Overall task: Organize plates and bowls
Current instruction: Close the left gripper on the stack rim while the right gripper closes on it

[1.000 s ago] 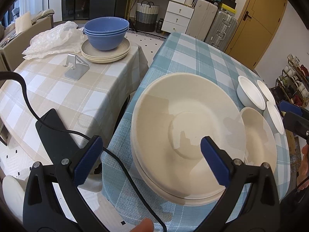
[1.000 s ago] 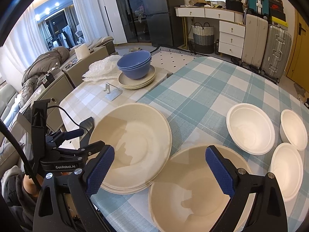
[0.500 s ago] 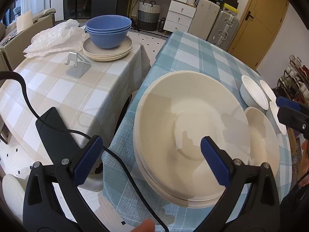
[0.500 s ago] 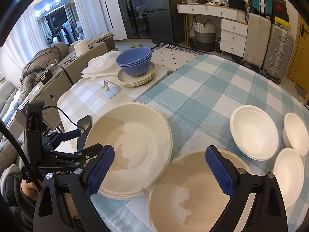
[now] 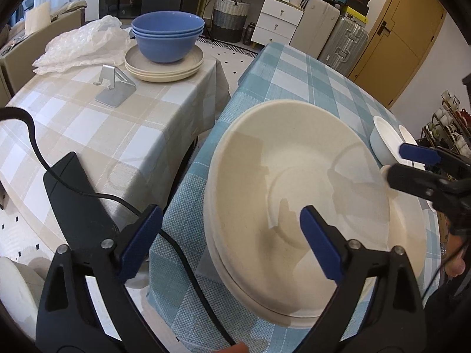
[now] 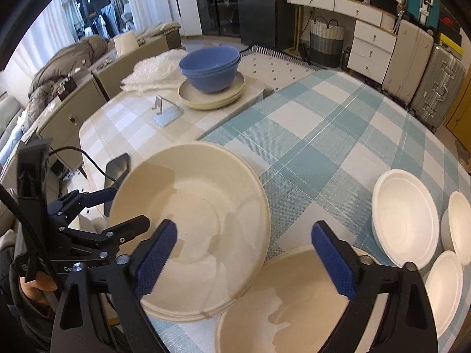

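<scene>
A stack of cream plates [image 5: 294, 182] [image 6: 191, 206] sits at the near corner of the blue checked table [image 5: 294, 67]. My left gripper [image 5: 229, 236] [image 6: 117, 210] straddles the stack's left rim. Its jaws are closing and do not touch the rim. My right gripper [image 6: 245, 254] [image 5: 412, 166] hangs over the stack's right edge, where a single cream plate [image 6: 294, 303] [image 5: 412, 226] lies under its rim. Those jaws are closing too, with nothing gripped. Three white bowls [image 6: 406, 217] stand to the right.
The beige checked table [image 5: 88, 123] on the left carries stacked blue bowls [image 5: 167, 35] on cream plates [image 5: 164, 64], a metal phone stand [image 5: 114, 88], a plastic bag [image 5: 82, 44] and a black device with a cable [image 5: 73, 200]. A narrow gap separates the tables.
My right gripper has swung left from over the single plate to the stack's right edge. Both pairs of jaws have narrowed a little. The left gripper has barely moved.
</scene>
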Tool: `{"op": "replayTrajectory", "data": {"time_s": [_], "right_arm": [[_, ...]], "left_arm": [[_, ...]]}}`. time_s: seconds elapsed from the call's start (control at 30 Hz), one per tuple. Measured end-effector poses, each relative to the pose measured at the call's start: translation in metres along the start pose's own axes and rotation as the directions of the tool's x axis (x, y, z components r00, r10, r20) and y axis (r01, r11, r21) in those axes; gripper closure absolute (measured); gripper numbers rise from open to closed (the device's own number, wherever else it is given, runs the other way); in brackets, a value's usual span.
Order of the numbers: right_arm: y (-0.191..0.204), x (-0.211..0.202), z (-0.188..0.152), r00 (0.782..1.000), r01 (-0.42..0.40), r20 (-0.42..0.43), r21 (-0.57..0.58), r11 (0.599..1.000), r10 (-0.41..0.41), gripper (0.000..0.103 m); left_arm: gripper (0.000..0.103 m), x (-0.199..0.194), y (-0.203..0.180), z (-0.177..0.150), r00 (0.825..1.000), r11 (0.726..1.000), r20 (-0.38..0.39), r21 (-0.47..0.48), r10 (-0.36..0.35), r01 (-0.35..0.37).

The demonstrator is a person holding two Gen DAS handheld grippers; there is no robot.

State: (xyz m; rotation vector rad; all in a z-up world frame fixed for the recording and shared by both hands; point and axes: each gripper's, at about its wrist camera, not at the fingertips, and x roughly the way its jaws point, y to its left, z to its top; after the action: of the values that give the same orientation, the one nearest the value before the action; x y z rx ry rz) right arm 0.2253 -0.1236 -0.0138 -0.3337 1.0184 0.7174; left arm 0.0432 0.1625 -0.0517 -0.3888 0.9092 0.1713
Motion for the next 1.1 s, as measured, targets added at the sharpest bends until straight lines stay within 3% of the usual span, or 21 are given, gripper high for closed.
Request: {"op": "replayTrajectory", "data": {"time_s": [0.1,0.17,0.23,0.5,0.57,0.73,0.9,1.1], "right_arm": [[-0.002,0.013,0.001,0.999,-0.002,-0.034,0.001,1.000,0.002,0.026],[-0.003,0.021,0.000,0.999,-0.005,-0.054,0.001,1.000,0.005,0.032],[-0.005,0.029,0.000,0.997,-0.015,-0.077,0.008,1.000,0.016,0.042],[-0.006,0.047,0.001,0.992,-0.037,-0.122,0.010,0.999,0.038,0.066],[-0.006,0.049,0.002,0.991,-0.040,-0.124,0.014,0.999,0.042,0.070],[-0.009,0.051,0.003,0.991,-0.031,-0.127,0.024,0.999,0.034,0.080],[-0.009,0.060,0.002,0.986,-0.029,-0.162,0.014,0.999,0.031,0.080],[-0.010,0.056,0.003,0.990,-0.036,-0.136,0.035,0.999,0.041,0.082]], "left_arm": [[0.017,0.005,0.000,-0.001,1.000,1.000,-0.008,0.001,-0.002,0.002],[0.027,0.007,0.000,-0.001,1.000,1.000,-0.014,0.001,-0.003,0.003],[0.032,0.010,0.000,-0.001,1.000,1.000,-0.024,0.001,-0.001,0.001],[0.056,0.015,-0.003,-0.002,1.000,1.000,-0.023,0.017,0.010,-0.010],[0.067,0.015,-0.004,-0.002,1.000,1.000,-0.024,0.019,0.000,0.001],[0.071,0.015,-0.003,-0.002,1.000,1.000,-0.022,0.012,0.005,-0.004],[0.074,0.015,0.000,-0.002,1.000,1.000,-0.019,0.004,-0.002,0.002],[0.081,0.013,0.006,-0.002,1.000,1.000,-0.021,-0.017,-0.008,0.008]]}}
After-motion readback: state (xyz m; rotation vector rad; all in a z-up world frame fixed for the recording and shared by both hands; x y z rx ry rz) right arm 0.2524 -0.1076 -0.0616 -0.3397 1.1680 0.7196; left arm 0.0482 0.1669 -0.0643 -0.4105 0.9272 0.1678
